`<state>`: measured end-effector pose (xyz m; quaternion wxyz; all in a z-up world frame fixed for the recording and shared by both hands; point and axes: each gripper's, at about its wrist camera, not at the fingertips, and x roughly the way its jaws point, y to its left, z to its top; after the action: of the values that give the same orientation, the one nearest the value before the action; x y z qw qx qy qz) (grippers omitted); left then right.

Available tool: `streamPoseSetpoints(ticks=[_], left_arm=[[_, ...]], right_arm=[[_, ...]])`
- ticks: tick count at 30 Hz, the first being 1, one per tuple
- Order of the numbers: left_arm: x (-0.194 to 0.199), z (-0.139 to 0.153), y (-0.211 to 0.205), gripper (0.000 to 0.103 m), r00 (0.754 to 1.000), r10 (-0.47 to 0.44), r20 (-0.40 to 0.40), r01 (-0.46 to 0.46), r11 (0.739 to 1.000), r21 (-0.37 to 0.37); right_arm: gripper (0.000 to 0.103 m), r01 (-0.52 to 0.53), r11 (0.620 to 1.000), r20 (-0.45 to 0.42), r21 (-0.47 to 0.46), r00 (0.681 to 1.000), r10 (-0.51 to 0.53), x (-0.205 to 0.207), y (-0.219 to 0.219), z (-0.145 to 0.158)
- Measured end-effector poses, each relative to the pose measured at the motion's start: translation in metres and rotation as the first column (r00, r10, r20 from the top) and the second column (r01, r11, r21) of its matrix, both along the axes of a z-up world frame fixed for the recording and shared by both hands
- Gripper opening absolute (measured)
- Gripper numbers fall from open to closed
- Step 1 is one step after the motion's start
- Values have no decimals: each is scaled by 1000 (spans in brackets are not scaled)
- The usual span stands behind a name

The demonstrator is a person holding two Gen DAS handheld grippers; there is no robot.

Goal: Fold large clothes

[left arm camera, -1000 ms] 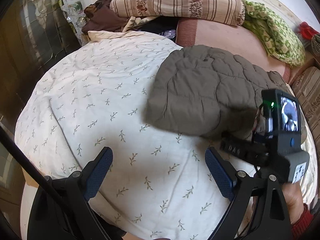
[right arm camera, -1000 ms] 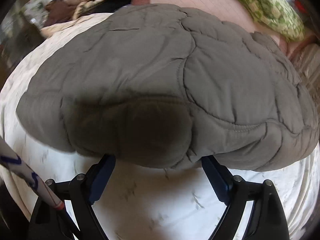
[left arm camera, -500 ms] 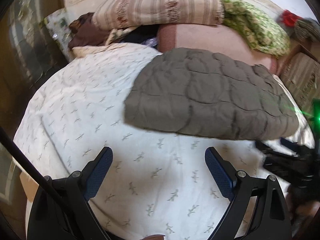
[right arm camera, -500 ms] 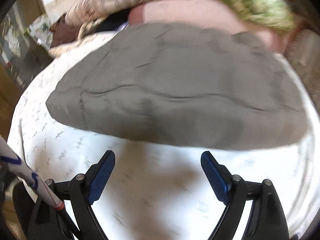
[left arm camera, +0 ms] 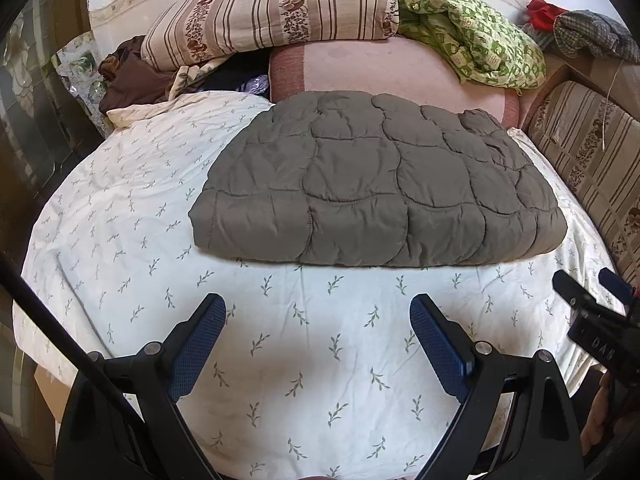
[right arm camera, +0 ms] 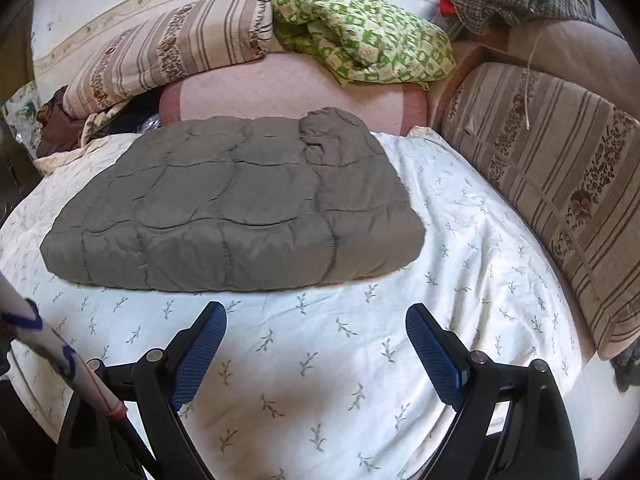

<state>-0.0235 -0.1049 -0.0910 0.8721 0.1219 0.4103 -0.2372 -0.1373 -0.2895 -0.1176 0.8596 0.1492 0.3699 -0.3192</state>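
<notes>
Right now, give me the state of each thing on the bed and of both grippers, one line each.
Grey quilted garment: folded into a flat rectangle, lying on the sheet.
Left gripper: open, empty, clear of the garment.
Right gripper: open, empty.
Leaf-print sheet: spread, lightly wrinkled.
Green patterned blanket: crumpled.

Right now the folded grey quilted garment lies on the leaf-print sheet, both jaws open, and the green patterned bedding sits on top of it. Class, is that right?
Not quite. The green patterned bedding sits at the head of the bed, apart from the grey quilted garment, as the right wrist view shows. The rest stands.
</notes>
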Motion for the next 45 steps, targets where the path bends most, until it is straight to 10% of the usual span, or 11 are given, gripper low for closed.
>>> streamPoseSetpoints(ticks=[45], left_arm=[[-20,-1,5,93,1000,6,-16,-6,1000,2]], right_arm=[[95,4,1000,-65,-1,998,-4,11,28,4]])
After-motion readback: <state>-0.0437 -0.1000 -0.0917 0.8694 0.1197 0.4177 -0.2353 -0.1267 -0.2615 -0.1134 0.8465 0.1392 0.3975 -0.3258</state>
